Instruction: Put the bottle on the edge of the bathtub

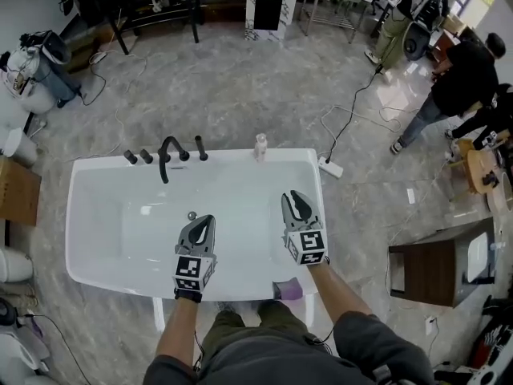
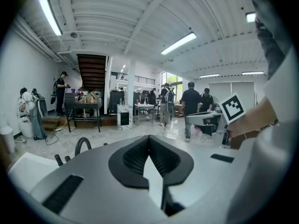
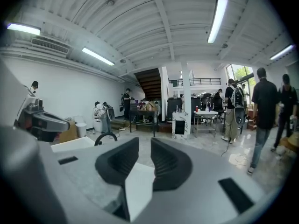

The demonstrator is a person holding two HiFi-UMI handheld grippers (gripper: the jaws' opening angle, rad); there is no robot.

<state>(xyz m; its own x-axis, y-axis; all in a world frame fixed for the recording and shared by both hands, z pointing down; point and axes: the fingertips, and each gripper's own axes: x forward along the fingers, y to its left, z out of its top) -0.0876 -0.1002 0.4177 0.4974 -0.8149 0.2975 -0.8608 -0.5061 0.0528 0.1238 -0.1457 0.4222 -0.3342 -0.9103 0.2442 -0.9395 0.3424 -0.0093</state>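
A small pale bottle [image 1: 260, 147] stands upright on the far rim of the white bathtub [image 1: 96, 167], right of the black faucet [image 1: 168, 156]. Both grippers hover over the near half of the tub, well short of the bottle. My left gripper [image 1: 205, 218] is shut with nothing in it; in the left gripper view its tips [image 2: 148, 138] meet. My right gripper [image 1: 295, 196] sits nearer the tub's right side. The right gripper view shows a narrow gap between its dark pads [image 3: 164, 161], and nothing is held there. I cannot make out the bottle in either gripper view.
A purple pad [image 1: 287, 289] lies on the tub's near rim by my right arm. On the floor are a power strip [image 1: 330, 167] with its cable, a wooden cabinet [image 1: 437, 271] at the right and a cardboard box [image 1: 16, 191] at the left. People [image 1: 465, 79] stand at the far right.
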